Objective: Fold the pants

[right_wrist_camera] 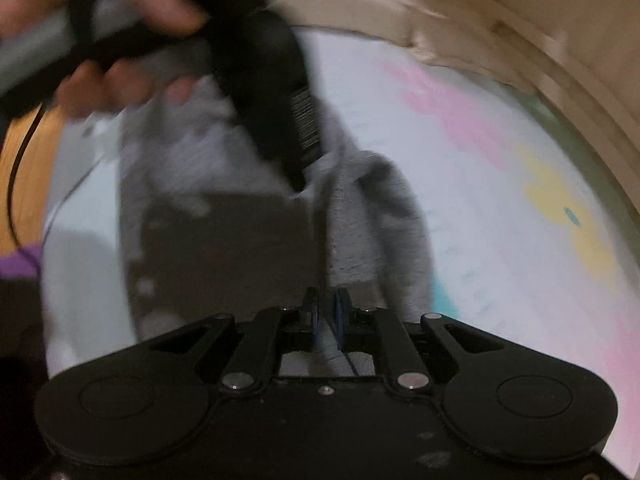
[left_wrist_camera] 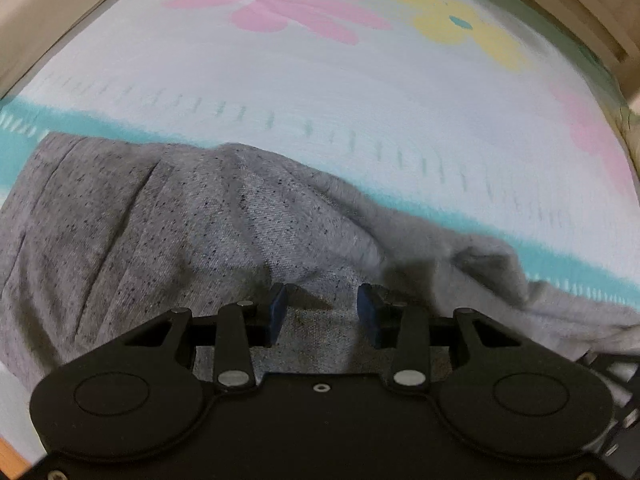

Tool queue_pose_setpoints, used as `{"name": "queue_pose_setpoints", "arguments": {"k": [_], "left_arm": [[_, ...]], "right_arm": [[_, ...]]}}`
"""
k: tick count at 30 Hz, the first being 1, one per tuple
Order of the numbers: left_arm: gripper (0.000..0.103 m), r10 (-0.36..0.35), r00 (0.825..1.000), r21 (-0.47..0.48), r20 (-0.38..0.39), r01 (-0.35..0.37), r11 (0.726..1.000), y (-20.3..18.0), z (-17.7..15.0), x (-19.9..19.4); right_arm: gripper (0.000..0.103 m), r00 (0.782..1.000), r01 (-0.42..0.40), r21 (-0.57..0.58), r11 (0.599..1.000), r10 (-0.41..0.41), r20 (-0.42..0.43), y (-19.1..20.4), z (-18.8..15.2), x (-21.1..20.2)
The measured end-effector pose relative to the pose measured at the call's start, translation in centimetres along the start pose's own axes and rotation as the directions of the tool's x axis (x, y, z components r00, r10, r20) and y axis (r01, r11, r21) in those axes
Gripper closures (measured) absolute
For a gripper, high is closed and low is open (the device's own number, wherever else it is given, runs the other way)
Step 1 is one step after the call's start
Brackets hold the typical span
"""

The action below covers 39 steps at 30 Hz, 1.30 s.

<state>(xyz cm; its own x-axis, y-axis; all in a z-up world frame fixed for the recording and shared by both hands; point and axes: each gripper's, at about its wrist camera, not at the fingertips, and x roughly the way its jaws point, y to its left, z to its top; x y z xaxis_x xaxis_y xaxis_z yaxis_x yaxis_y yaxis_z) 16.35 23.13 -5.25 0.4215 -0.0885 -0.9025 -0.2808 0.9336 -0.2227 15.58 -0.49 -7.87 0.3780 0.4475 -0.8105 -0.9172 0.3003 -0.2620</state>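
The grey speckled pants (left_wrist_camera: pixel 168 216) lie bunched on a white bedsheet with pink and yellow flowers (left_wrist_camera: pixel 304 68). My left gripper (left_wrist_camera: pixel 324 312) is open just above the grey cloth, its blue pads (left_wrist_camera: pixel 276 308) apart with fabric between and below them. In the right wrist view my right gripper (right_wrist_camera: pixel 327 312) is shut on a fold of the pants (right_wrist_camera: pixel 360 220), which hangs lifted in front of it. The left gripper's black body (right_wrist_camera: pixel 272 92) and the hand holding it show at the upper left, over the same cloth. That view is blurred.
A teal band (left_wrist_camera: pixel 400 196) crosses the sheet beside the pants. A beige bed frame or wall (right_wrist_camera: pixel 500 28) curves round the far side. A wooden floor (right_wrist_camera: pixel 24 160), a black cable and something purple (right_wrist_camera: pixel 20 264) lie at the left.
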Motion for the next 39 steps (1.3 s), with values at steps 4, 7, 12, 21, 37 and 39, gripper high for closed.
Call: {"name": "queue_pose_setpoints", "arguments": {"k": [4, 7, 12, 21, 37, 39], "left_arm": [[0.054, 0.003, 1.000, 0.009, 0.014, -0.003, 1.000, 0.5, 0.1, 0.1], [0.055, 0.017, 1.000, 0.006, 0.009, -0.017, 1.000, 0.9, 0.0, 0.3], [0.055, 0.033, 0.999, -0.017, 0.025, -0.032, 0.999, 1.2, -0.8, -0.4], [0.054, 0.101, 0.992, 0.096, 0.072, -0.107, 0.990, -0.8, -2.9, -0.9], [0.054, 0.044, 0.998, -0.005, 0.049, -0.043, 0.999, 1.8, -3.0, -2.5], [0.054, 0.044, 0.998, 0.003, 0.052, -0.044, 0.999, 1.7, -3.1, -2.6]], "right_arm": [[0.093, 0.999, -0.034, -0.006, 0.999, 0.034, -0.023, 0.6, -0.3, 0.1], [0.093, 0.999, -0.038, 0.028, 0.999, 0.038, -0.006, 0.2, 0.2, -0.4], [0.083, 0.997, 0.007, 0.316, 0.949, -0.032, 0.073, -5.8, 1.5, -1.9], [0.074, 0.996, -0.046, 0.677, 0.734, -0.014, 0.083, -15.0, 4.2, 2.9], [0.073, 0.950, -0.259, 0.616, 0.744, 0.312, 0.022, -7.9, 3.4, 5.5], [0.073, 0.972, -0.216, 0.632, 0.745, 0.223, 0.069, -8.7, 4.2, 5.0]]}}
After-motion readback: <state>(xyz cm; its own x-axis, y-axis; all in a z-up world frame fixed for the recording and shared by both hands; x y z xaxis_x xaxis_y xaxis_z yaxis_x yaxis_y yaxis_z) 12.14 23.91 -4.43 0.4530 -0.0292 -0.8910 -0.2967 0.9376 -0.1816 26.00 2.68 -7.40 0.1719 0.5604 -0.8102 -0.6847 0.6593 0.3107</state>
